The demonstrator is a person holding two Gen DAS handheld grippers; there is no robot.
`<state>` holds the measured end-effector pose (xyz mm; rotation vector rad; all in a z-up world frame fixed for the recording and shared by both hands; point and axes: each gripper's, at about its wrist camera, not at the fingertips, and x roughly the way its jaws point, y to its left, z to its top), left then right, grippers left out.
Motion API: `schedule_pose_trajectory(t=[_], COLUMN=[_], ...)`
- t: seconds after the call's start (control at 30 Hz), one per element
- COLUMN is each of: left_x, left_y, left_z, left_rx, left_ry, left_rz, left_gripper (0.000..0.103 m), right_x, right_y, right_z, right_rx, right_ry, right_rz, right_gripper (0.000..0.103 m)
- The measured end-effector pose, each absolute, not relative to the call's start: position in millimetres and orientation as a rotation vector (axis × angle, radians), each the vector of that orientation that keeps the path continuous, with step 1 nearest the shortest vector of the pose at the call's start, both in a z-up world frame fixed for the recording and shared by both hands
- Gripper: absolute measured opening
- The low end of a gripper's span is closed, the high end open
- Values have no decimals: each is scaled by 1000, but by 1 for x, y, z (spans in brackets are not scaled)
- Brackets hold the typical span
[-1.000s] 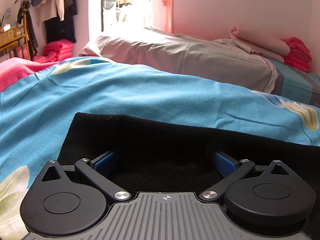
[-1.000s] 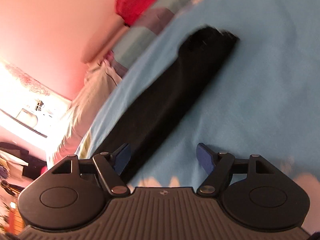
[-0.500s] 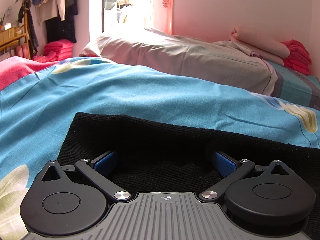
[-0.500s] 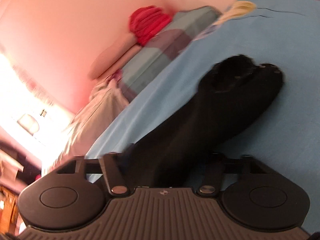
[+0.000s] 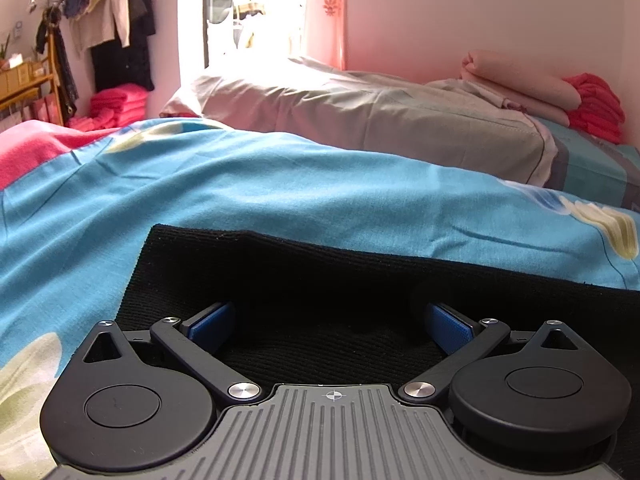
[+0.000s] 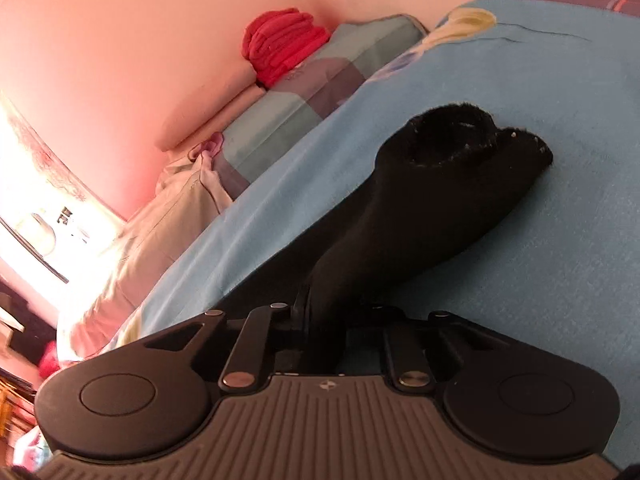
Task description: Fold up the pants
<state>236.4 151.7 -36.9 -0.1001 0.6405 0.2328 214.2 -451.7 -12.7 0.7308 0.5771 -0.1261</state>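
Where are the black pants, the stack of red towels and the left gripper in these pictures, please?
black pants [image 6: 432,208], right wrist view, on the bunched leg.
red towels [image 6: 282,42], right wrist view, on the stack's middle.
left gripper [image 5: 332,322], left wrist view, midway between its fingertips.

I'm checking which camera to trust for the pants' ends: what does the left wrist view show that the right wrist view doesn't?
Only the left wrist view: the left hand-held gripper with jaws wide apart over a flat end of the black pants, plus hanging clothes on the wall.

Only the right wrist view: the right hand-held gripper, jaws closing on bunched pants fabric, and the two open leg cuffs.

Both: the blue bedsheet, the grey pillow and the red folded stack.
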Motion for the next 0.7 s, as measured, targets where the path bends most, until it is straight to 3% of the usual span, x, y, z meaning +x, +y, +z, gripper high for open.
schedule_pose_trajectory(t=[0.07, 0.1, 0.13, 0.17, 0.27, 0.3, 0.33, 0.6, 0.67, 0.7], left_x=[236, 236, 236, 236, 236, 235, 235, 234, 234, 232], left_y=[153, 154, 154, 154, 154, 154, 154, 153, 154, 154], left_z=[-37, -37, -36, -36, -36, -36, -36, -34, -33, -32], left_rx=[-109, -113, -113, -110, -109, -112, -113, -111, -115, -116], left_ry=[639, 638, 639, 639, 640, 640, 640, 638, 637, 634], left_rz=[228, 227, 227, 228, 227, 226, 225, 216, 220, 224], left_gripper=[103, 103, 103, 103, 103, 103, 103, 103, 103, 103], right_x=[209, 210, 210, 212, 214, 214, 217, 207, 196, 192], right_y=[-449, -446, -446, -444, -430, -425, -422, -429, -429, -431], right_z=[-1, 1, 1, 0, -9, -8, -9, -13, -14, -14], right_rx=[738, 730, 730, 715, 660, 628, 598, 661, 716, 744], right_ry=[532, 530, 530, 555, 599, 614, 649, 586, 562, 546], right_rz=[-69, -80, -80, -95, -124, -134, -141, -223, -236, -243], right_gripper=[24, 38, 67, 77, 74, 58, 20, 21, 33, 48])
